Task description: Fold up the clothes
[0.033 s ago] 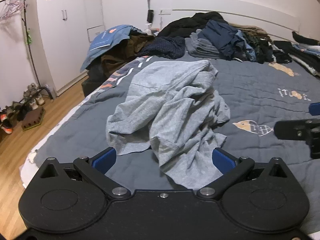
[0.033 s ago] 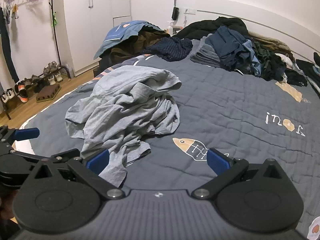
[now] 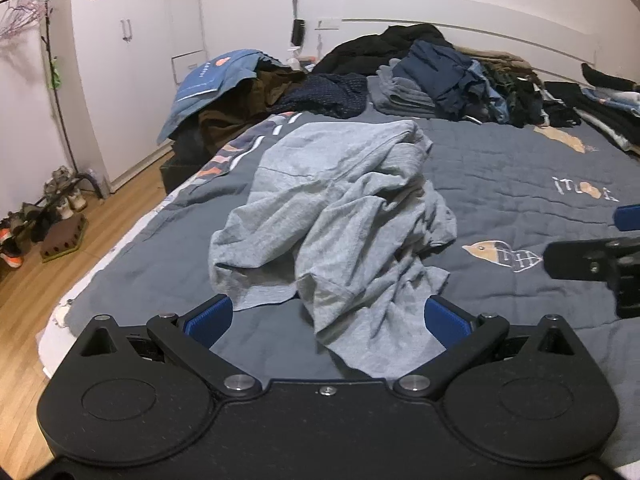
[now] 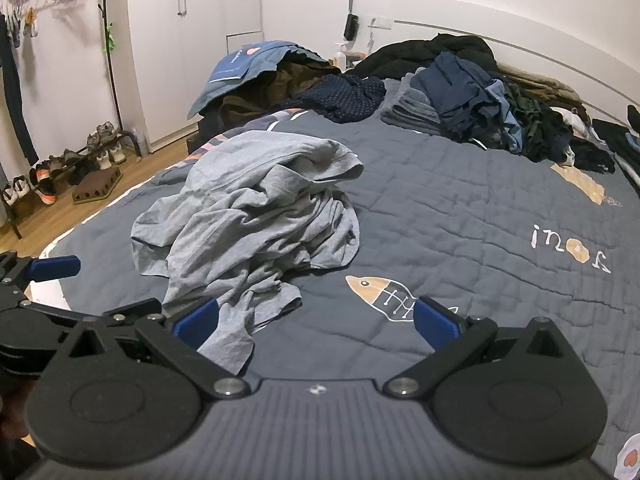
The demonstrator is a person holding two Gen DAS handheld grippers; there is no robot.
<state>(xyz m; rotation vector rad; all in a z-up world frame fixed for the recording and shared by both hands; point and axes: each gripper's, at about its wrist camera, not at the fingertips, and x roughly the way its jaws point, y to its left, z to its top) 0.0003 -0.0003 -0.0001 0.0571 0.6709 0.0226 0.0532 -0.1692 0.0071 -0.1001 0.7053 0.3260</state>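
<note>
A crumpled grey garment (image 3: pixel 336 216) lies in a heap on the dark blue-grey quilt (image 3: pixel 520 184) of the bed, toward the quilt's left side, its nearest hem trailing down toward the near edge. The left hand-held gripper (image 3: pixel 328 318) hangs just above that trailing hem with its blue pads (image 3: pixel 210 316) spread wide; cloth shows between them in the view but neither pad presses on it. The right hand-held gripper (image 4: pixel 316 320) is equally spread, and nothing is pinched: its left pad (image 4: pixel 196 318) sits over the garment's lower corner, its right pad over bare quilt beside a stitched fish motif (image 4: pixel 380 292).

To the right of the heap the quilt is flat and bare for a wide stretch, out past the fish and some stitched letters (image 4: pixel 568 246). Along the far edge, by the headboard, runs a row of piled clothes (image 3: pixel 440 76), well apart from the grey garment. The bed's left edge drops to a wooden floor (image 3: pixel 24 296), where a shoe rack (image 4: pixel 68 168) stands under a clothes rail against the wall.
</note>
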